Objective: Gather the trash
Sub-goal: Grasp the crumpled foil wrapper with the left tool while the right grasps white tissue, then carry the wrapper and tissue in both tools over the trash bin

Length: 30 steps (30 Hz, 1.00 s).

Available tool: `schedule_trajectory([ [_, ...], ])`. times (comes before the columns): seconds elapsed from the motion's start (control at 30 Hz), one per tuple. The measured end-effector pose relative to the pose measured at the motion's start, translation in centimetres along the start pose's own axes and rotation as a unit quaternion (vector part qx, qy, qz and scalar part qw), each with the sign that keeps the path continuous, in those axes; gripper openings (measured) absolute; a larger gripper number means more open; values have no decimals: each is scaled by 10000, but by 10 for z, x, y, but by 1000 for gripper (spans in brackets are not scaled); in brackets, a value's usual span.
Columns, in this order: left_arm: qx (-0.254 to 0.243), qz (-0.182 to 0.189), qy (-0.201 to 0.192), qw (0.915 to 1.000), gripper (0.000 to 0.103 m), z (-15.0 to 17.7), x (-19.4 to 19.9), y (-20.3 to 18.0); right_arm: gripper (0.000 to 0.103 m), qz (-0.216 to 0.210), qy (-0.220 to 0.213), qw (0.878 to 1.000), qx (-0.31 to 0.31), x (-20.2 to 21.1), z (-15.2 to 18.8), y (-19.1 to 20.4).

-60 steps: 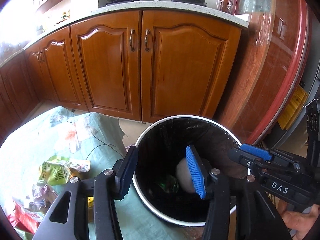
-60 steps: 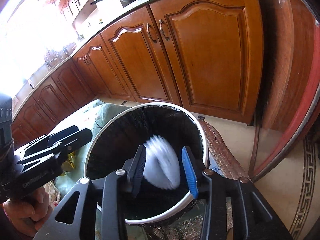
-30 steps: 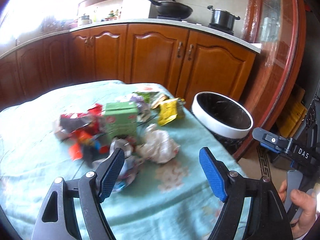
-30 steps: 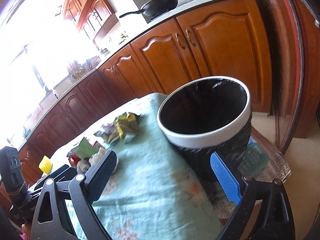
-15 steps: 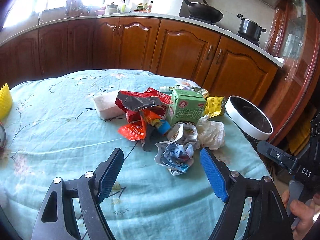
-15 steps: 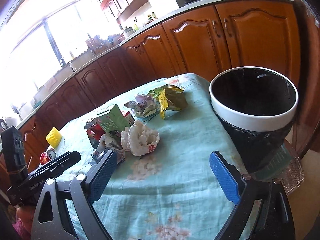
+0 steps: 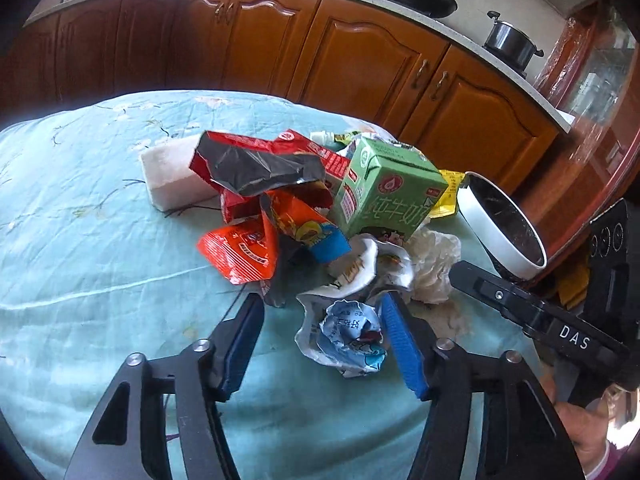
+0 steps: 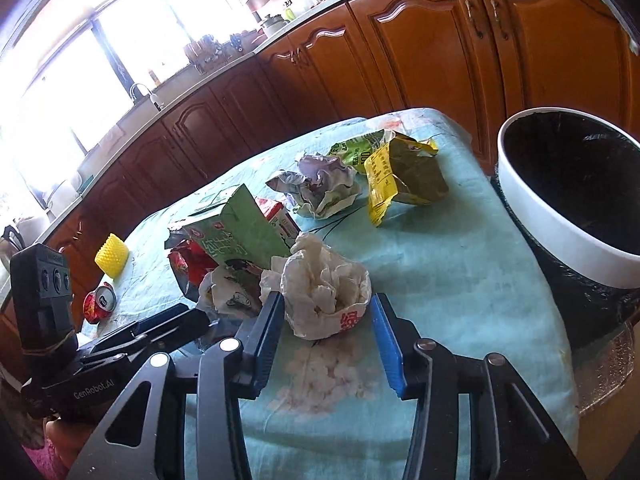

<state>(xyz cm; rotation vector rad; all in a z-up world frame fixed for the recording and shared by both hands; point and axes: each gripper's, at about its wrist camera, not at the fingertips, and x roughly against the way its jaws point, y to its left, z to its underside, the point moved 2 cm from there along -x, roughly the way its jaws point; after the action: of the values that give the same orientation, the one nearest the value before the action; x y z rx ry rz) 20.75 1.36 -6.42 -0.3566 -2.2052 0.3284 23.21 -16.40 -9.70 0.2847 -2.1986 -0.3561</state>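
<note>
Between the fingers of the left gripper lies a crumpled foil-like wrapper, white with blue print; the jaws have just been closing, the blue pad touching its right edge, the black one still apart. Just beyond sit one boxy green carton, several glossy red and orange packets (creased, overlapping) and one pale rectangular block. The right gripper, its jaws likewise just closing, straddles one wrinkled white paper wad, pads near its sides; whether they press I cannot tell. Ahead of it are a yellow-green pouch and a purplish crumple; to its right stands the round white-rimmed bin, black-lined, off the edge of the soft turquoise cloth.
</note>
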Motion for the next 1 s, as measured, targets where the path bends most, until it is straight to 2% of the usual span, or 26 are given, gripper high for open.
schedule_trajectory([
  [0.07, -56, 62, 92, 9999, 37, 1, -4, -2, 42, 12, 44, 10000, 78, -7, 0, 3],
  [0.1, -111, 46, 106, 9999, 35, 1, -5, -4, 41, 51, 68, 9999, 147, -10, 1, 5],
  [0.17, -205, 25, 66, 9998, 30, 2, -4, -6, 28, 141, 125, 9993, 307, -14, 5, 10],
  [0.33, -316, 23, -19, 9995, 24, 2, -2, -6, 18, 277, 24, 9979, 578, -12, 7, 18],
  [0.63, -549, 13, -122, 9984, 22, 13, 7, -25, 14, 120, -34, 9994, 323, 10, 12, 3],
  [1.0, -702, 283, -122, 9971, 22, 12, 11, -50, 14, 337, -316, 9989, 5, 53, 20, -24],
])
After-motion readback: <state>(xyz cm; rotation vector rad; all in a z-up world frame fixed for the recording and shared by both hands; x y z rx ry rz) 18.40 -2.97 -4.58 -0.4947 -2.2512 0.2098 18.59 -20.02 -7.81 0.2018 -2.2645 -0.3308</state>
